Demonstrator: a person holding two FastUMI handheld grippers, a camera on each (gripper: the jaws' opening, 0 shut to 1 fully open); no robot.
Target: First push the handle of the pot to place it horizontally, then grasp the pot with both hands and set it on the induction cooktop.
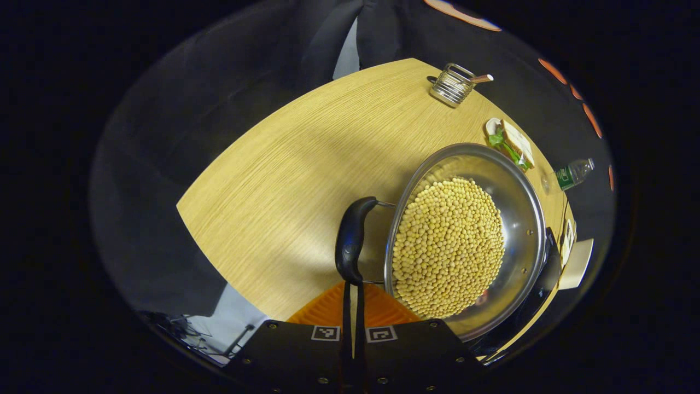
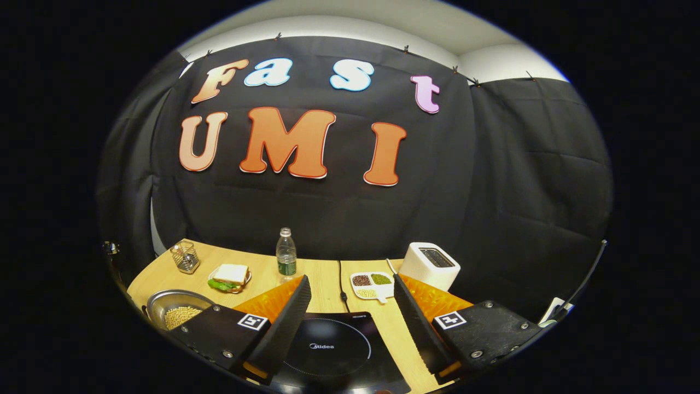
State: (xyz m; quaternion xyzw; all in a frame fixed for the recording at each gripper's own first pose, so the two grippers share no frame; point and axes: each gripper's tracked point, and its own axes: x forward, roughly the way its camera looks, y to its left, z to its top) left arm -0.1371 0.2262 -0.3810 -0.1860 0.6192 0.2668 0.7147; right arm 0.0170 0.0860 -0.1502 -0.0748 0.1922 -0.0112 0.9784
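A steel pot [image 1: 519,219] full of yellow beans stands on the wooden table [image 1: 284,180]. In the left gripper view its black handle [image 1: 350,241] sticks out on the left side. My left gripper [image 1: 353,290] is shut, and its thin fingertips touch the near end of that handle without holding it. The black induction cooktop [image 2: 333,345] lies under my right gripper [image 2: 351,284], which hangs open above it with nothing between its fingers. The pot [image 2: 175,312] is to the left of the cooktop in the right gripper view. A dark edge of the cooktop [image 1: 541,284] shows just beyond the pot.
A wire holder [image 1: 451,85] with a utensil stands at the far table edge. A sandwich on a plate [image 2: 229,276], a water bottle [image 2: 285,254], a divided dish of beans [image 2: 372,284] and a white toaster [image 2: 432,265] line the back. A cable [image 2: 342,279] runs to the cooktop.
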